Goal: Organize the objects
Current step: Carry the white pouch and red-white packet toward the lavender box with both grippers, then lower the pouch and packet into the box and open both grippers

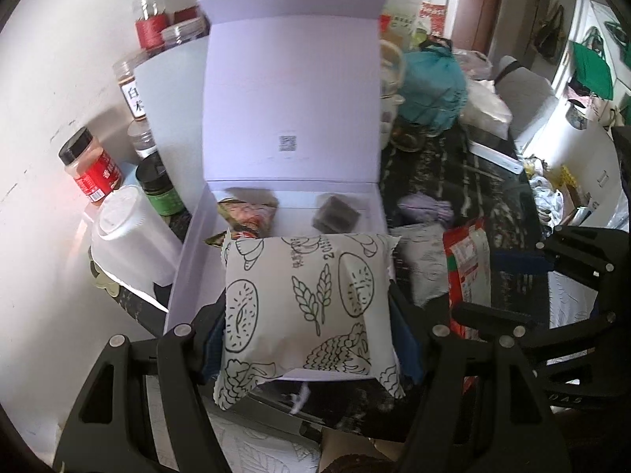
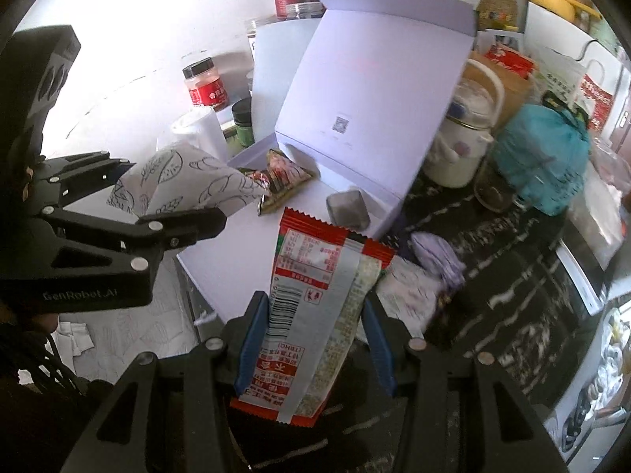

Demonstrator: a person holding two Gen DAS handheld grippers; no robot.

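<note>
A: White bread pouch pinched in our left claw, over the lilac box's near edge.
B: Our right claw clamps the red snack packet beside it, above the worktop.

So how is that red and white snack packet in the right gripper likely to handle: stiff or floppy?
The red snack packet stands up from the right gripper without drooping, so it is probably fairly stiff along its length. It looks thin and flat, so likely light. The glossy film may slip, though the blue pads press on both edges.
</note>
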